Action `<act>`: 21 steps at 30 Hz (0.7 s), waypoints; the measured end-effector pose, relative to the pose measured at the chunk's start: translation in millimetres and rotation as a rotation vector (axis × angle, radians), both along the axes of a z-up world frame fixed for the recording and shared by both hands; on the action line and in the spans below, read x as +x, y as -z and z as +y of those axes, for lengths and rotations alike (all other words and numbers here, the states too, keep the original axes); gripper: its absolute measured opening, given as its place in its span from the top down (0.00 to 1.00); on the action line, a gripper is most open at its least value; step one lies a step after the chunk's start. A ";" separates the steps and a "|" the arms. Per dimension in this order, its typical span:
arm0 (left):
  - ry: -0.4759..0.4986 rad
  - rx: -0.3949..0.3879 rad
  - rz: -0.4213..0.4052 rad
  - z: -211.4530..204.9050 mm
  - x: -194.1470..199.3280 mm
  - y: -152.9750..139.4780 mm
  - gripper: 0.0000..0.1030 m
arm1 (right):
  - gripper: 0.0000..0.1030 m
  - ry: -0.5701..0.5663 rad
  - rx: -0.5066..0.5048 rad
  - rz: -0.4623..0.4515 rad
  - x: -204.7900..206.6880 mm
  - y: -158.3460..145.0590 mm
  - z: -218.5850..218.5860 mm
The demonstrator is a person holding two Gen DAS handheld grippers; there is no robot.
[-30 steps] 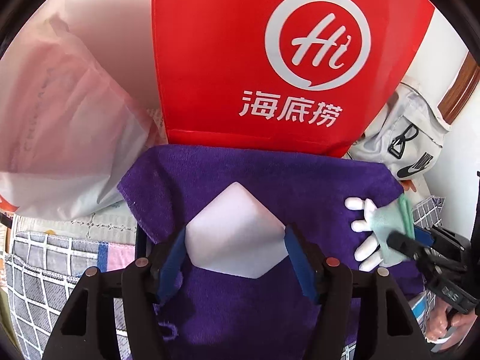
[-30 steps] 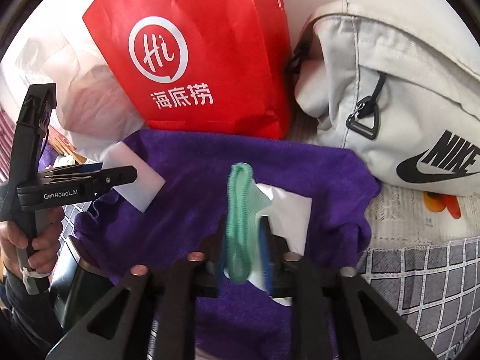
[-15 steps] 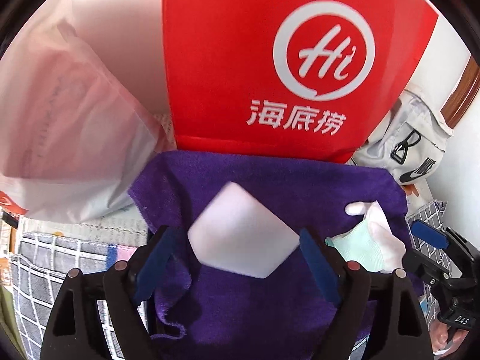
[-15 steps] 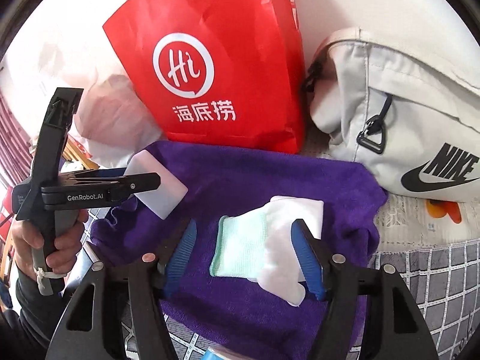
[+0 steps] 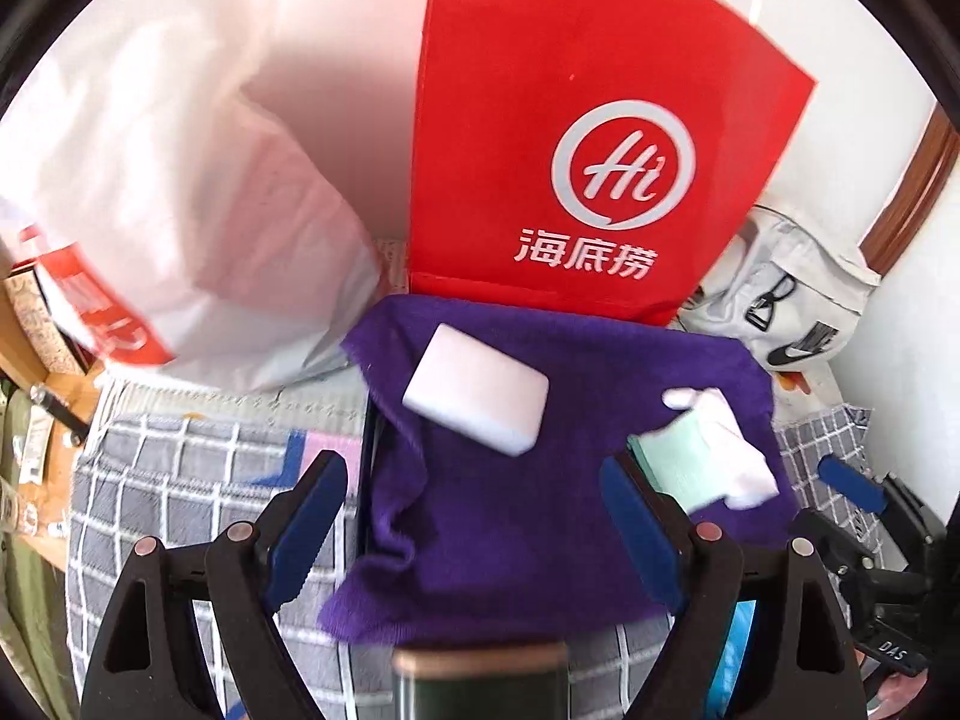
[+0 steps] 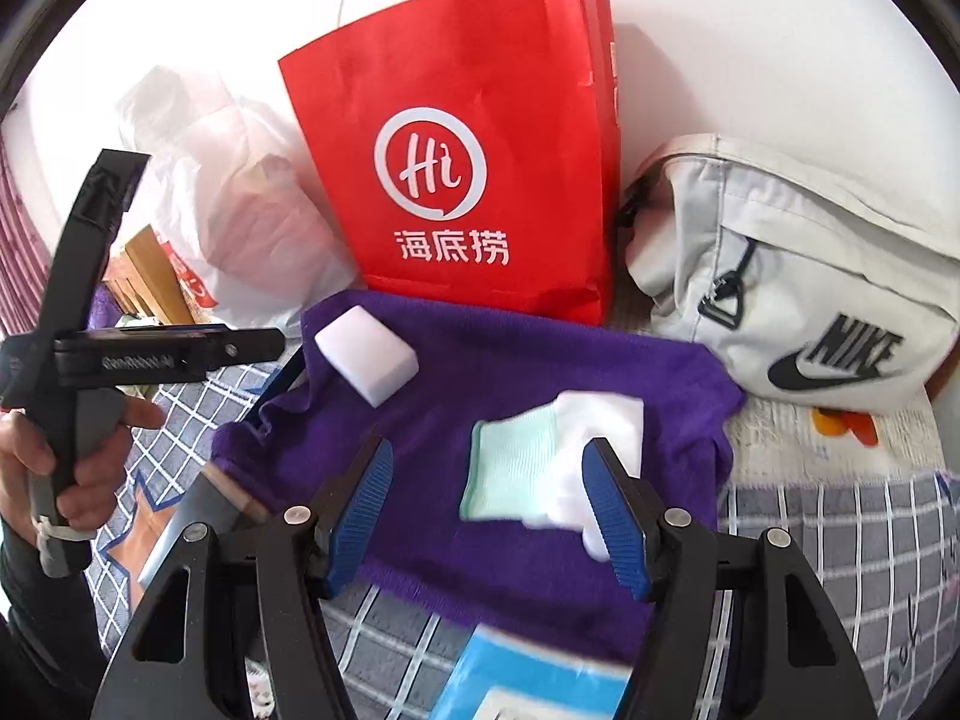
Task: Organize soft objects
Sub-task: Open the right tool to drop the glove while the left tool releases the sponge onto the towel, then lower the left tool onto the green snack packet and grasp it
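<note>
1. Red paper bag (image 6: 474, 180): a white circle with "Hi" inside, with "海底捞" beneath.
2. Grey bag (image 6: 798, 276): black "NIKE" with swoosh.
3. Left gripper (image 6: 180, 354) body: "GenRobot.AI", blurred.

Purple towel (image 6: 480, 372): fuzzy matt cloth. White sponge block (image 6: 366, 354): smooth matt foam. Glove (image 6: 540, 462): knitted fabric. Red bag (image 6: 468, 156): creased paper. Grey bag (image 6: 798, 276): woven cloth, metal clip. White bag (image 5: 180, 210): thin glossy plastic.
</note>
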State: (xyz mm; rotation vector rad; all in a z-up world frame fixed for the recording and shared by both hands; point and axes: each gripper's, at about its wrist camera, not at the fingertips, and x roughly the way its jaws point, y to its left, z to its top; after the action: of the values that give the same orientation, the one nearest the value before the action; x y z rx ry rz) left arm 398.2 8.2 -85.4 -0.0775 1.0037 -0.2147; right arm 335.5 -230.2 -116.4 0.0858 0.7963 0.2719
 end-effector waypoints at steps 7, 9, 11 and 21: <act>0.017 0.039 -0.051 0.5 -66.0 -23.7 0.17 | 0.37 0.046 -0.003 -0.005 -56.6 -9.0 2.8; 0.029 0.047 -0.068 0.3 -86.1 -28.7 0.17 | 0.37 0.044 -0.025 -0.004 -76.3 -10.7 6.7; 0.035 0.047 -0.084 2.5 -104.8 -33.5 0.17 | 0.37 0.038 -0.028 -0.009 -95.0 -12.0 9.4; 0.017 0.031 -0.040 15.6 -180.4 -15.7 0.17 | 0.37 0.053 -0.044 0.019 -183.8 6.4 11.0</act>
State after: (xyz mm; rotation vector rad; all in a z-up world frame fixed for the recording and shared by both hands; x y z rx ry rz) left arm 217.7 23.8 -69.7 -0.0370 0.9674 -0.2153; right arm 151.8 -219.2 -122.8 0.0678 0.8175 0.2040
